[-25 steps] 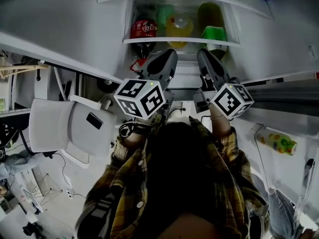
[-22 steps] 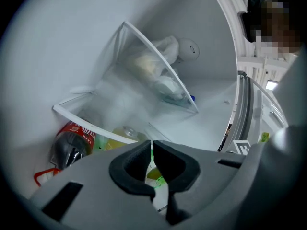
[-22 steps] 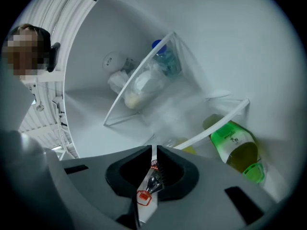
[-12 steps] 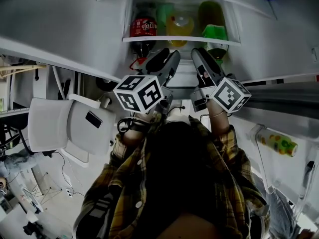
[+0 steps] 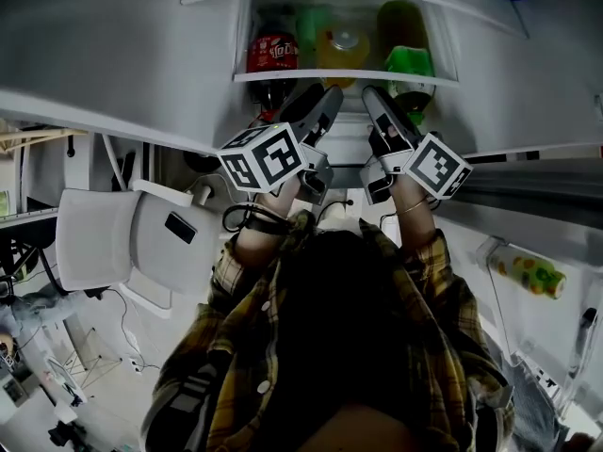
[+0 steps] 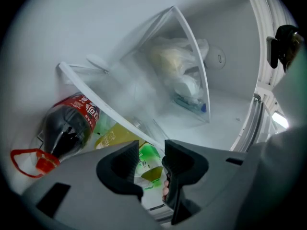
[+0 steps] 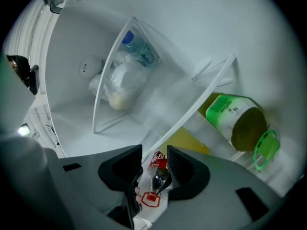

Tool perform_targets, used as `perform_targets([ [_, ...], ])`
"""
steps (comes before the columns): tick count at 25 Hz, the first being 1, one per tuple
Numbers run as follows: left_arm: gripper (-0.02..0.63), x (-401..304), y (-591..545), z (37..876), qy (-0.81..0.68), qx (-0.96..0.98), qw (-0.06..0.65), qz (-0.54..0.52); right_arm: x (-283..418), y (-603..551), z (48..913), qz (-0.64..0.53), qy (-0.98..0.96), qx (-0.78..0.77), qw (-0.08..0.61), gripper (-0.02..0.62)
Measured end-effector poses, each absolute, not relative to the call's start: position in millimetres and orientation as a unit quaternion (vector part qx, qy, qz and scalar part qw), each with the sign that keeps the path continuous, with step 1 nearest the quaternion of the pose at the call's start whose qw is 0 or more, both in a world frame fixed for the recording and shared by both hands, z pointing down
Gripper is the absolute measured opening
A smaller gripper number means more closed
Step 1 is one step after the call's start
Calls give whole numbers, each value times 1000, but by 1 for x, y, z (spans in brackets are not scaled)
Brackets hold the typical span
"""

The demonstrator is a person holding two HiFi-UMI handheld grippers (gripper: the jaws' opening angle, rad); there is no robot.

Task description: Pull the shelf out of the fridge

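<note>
The left claw (image 6: 152,163) and right claw (image 7: 154,169) are both opening wide, gripping nothing. Just ahead of them, the shelf (image 5: 344,75) sits inside the fridge (image 6: 225,109), carrying a cola bottle (image 5: 271,53), yellow bottle (image 5: 339,47) and green bottle (image 5: 407,62).

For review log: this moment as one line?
left tool: opening, empty | right tool: opening, empty | shelf: in place, ungripped

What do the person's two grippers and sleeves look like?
Both the left gripper and the right gripper are dark grey, with thick curved jaws. Each carries a white cube printed with black square markers. The person wears a yellow-and-dark plaid shirt with long sleeves.
</note>
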State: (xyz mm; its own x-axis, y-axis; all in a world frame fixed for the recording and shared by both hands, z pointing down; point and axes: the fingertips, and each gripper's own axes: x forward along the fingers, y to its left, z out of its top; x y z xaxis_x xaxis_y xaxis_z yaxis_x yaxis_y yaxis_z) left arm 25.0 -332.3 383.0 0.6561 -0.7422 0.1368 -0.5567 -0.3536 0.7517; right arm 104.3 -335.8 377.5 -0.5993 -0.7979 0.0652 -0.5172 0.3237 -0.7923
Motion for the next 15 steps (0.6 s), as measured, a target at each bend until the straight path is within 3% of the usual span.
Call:
perform_targets([
  [15,160,25,-375,381,-417,784,430,-161,109,-376,380,-445,763,-414,222,150],
])
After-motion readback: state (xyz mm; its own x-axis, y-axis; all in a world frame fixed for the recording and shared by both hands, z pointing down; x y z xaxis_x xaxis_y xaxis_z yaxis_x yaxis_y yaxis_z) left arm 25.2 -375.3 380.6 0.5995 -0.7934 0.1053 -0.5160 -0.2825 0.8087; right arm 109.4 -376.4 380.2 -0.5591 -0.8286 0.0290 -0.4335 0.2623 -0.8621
